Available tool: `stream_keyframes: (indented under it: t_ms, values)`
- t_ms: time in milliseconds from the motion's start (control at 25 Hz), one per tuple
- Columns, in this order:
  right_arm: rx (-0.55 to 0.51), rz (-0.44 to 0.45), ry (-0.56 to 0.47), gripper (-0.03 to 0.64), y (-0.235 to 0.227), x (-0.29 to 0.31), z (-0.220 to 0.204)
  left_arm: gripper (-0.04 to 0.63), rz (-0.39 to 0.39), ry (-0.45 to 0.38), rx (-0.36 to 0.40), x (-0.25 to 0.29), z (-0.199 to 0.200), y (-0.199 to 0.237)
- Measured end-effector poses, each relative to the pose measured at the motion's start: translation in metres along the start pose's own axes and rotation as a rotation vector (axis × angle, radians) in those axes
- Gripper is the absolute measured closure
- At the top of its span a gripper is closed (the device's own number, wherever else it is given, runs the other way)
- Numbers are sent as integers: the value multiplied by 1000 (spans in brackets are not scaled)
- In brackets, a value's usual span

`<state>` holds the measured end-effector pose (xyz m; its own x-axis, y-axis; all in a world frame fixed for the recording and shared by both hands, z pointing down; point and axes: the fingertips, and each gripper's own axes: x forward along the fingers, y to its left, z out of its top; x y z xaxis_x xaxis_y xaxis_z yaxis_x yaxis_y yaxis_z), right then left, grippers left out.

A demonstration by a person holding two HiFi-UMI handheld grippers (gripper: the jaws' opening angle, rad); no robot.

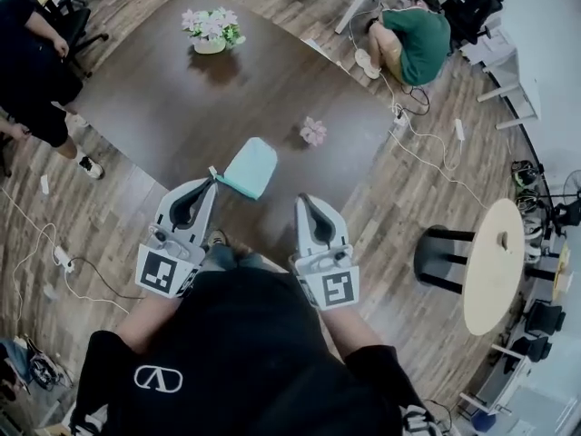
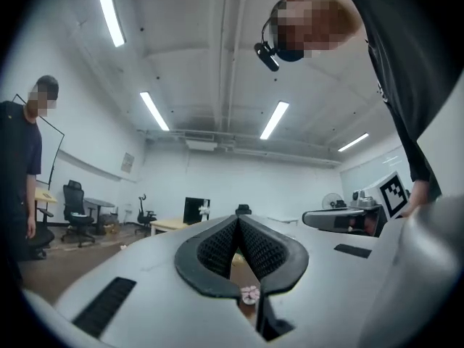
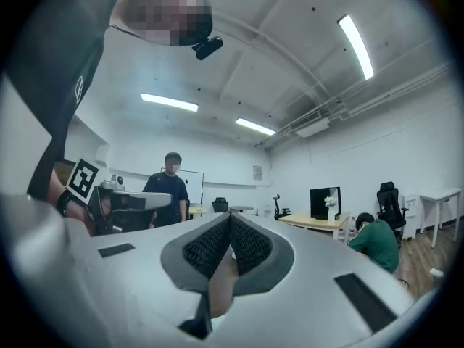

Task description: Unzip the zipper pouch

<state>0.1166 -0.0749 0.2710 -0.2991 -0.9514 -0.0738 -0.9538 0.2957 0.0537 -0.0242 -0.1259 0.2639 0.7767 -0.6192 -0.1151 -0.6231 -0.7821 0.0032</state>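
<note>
A teal zipper pouch (image 1: 249, 167) lies flat on the dark brown table (image 1: 163, 107), near its front edge. My left gripper (image 1: 214, 180) is shut, its tip at the pouch's near left corner, where a small white tab (image 1: 211, 171) sticks out. I cannot tell whether the tab is pinched. In the left gripper view the ribbed pads (image 2: 217, 251) meet, and the left gripper (image 2: 238, 222) shows nothing between them. My right gripper (image 1: 307, 200) hovers just right of the pouch, apart from it. The right gripper (image 3: 230, 220) is shut and empty.
A pot of pink flowers (image 1: 211, 31) stands at the table's far side and a small pink flower (image 1: 313, 131) lies right of the pouch. A person in green (image 1: 419, 36) crouches beyond the table; another person (image 1: 32, 62) stands at left. A round side table (image 1: 495, 266) and cables are on the floor.
</note>
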Motion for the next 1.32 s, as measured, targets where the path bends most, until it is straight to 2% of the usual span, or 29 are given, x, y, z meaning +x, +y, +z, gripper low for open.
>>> stream_keyframes:
  t_ms: [160, 360, 600, 1320]
  values:
    - [-5, -33, -51, 618, -5, -7, 17, 591, 14, -16, 35, -2, 16, -1]
    - [-38, -71, 2, 618, -14, -11, 3, 592, 37, -2, 39, -6, 14, 2]
    - [-32, -65, -1, 618, -9, -12, 7, 592, 49, 1, 14, -9, 16, 3]
    - [-35, -56, -27, 618, -10, -15, 13, 592, 72, 12, 18, -11, 12, 4]
